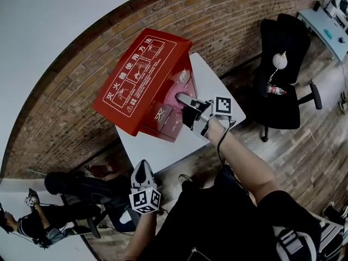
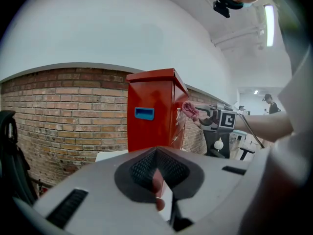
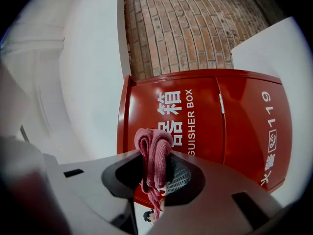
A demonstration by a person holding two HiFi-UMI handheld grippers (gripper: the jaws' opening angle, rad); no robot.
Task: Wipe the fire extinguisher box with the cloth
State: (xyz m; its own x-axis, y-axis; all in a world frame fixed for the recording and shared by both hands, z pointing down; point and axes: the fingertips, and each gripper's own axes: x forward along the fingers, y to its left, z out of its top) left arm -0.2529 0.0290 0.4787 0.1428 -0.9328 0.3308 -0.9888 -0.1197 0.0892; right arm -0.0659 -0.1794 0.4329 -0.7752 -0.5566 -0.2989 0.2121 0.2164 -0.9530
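Quick status from my end. The right gripper [image 1: 186,104] has its jaws clamped on the pink cloth [image 3: 153,153], which is bunched up into a fat fold and sticks out past the fingertips, with a bit of it dangling down between them. In the left gripper view, that cloth sits right up at the top of the fire extinguisher box [image 1: 142,76], on its front face just under the edge of the sloped lid. It looks like it's touching the red panel there.

The box itself stands upright on the white table [image 1: 218,86], backed up against the brick wall [image 1: 228,15]. White lettering and little diagrams cover the lid. The front shows "119" and part of the English label, and there's a blue handle [image 2: 144,113] recessed into the side panel.

The left gripper [image 1: 142,166] hangs low, off the near edge of the table and well apart from the box, pointing roughly up at it. Its jaws are pulled together at the tips with nothing between them; I only see the box and table through the slit behind.

A black office chair [image 1: 283,64] is parked off to the right of the table.
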